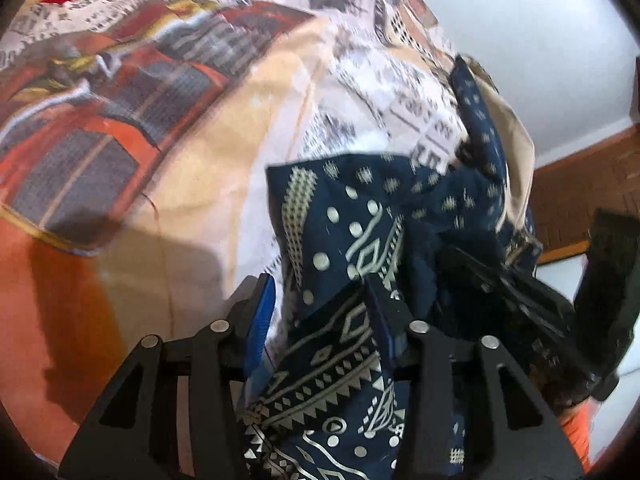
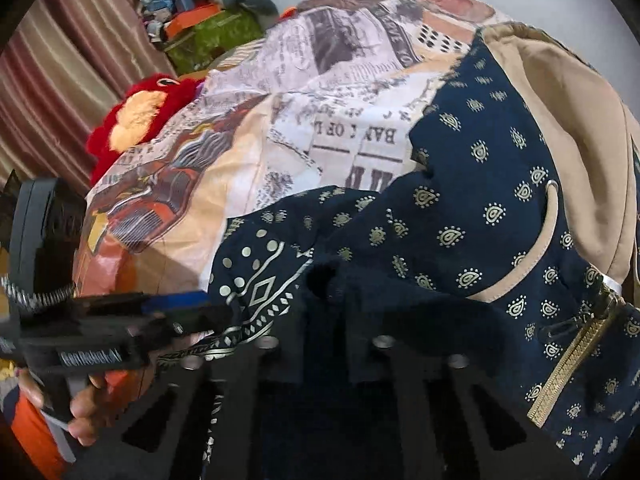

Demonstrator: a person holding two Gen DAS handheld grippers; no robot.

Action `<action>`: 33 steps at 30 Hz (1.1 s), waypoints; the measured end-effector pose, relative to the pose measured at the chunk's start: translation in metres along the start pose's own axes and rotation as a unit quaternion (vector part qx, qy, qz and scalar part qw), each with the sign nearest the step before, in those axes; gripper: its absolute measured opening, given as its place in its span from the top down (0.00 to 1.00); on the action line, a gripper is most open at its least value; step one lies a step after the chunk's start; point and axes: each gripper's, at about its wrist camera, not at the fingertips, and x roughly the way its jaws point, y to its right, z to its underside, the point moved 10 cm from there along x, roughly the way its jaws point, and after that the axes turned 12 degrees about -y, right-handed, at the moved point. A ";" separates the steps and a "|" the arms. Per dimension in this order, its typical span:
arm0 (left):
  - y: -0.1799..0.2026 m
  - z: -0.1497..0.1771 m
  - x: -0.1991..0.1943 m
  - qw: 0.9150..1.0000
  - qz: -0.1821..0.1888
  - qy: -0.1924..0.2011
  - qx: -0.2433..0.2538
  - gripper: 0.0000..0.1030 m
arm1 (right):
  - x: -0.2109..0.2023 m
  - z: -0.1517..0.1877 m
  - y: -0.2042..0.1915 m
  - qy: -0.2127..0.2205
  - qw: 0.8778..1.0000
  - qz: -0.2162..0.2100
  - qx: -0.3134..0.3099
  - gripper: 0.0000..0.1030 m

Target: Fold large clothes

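Note:
A large navy garment with silver-white print and beige lining lies bunched on the printed bedsheet. My left gripper has its blue-padded fingers spread apart, with navy cloth draped between them and over the right finger. In the right wrist view the same garment shows its paisley print, beige lining and gold zipper. My right gripper is buried under the dark cloth, so its jaws are hidden. The left gripper shows at the left of that view, at the garment's patterned hem.
The bed carries a newspaper-and-bus print sheet. A red plush toy lies at the far side. A pile of clutter and a striped curtain stand behind. A white wall and wooden trim are to the right.

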 end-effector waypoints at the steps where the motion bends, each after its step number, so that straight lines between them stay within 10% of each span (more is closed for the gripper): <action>1: -0.003 -0.003 0.001 1.000 -0.010 0.001 -0.005 0.45 | -0.005 0.001 0.000 0.007 1.000 0.000 -0.001 0.94; 6: 0.000 -0.012 0.024 1.000 -0.023 -0.012 -0.006 0.44 | -0.051 0.006 0.002 0.049 0.999 0.002 -0.006 0.96; 8: 0.010 -0.015 0.030 1.000 -0.025 -0.014 0.010 0.79 | -0.074 0.010 0.010 0.067 0.998 0.006 -0.003 0.96; 11: 0.019 -0.022 0.033 0.998 -0.066 -0.002 0.023 0.95 | -0.115 0.020 0.032 0.092 0.996 0.009 0.019 0.96; 18: 0.022 -0.027 -0.033 0.979 -0.171 0.086 0.066 0.97 | -0.183 0.056 0.100 0.118 0.989 0.050 0.076 0.96; 33: 0.013 -0.007 -0.014 0.937 -0.320 0.058 0.131 0.93 | -0.157 0.152 0.206 0.060 0.973 0.047 0.220 0.96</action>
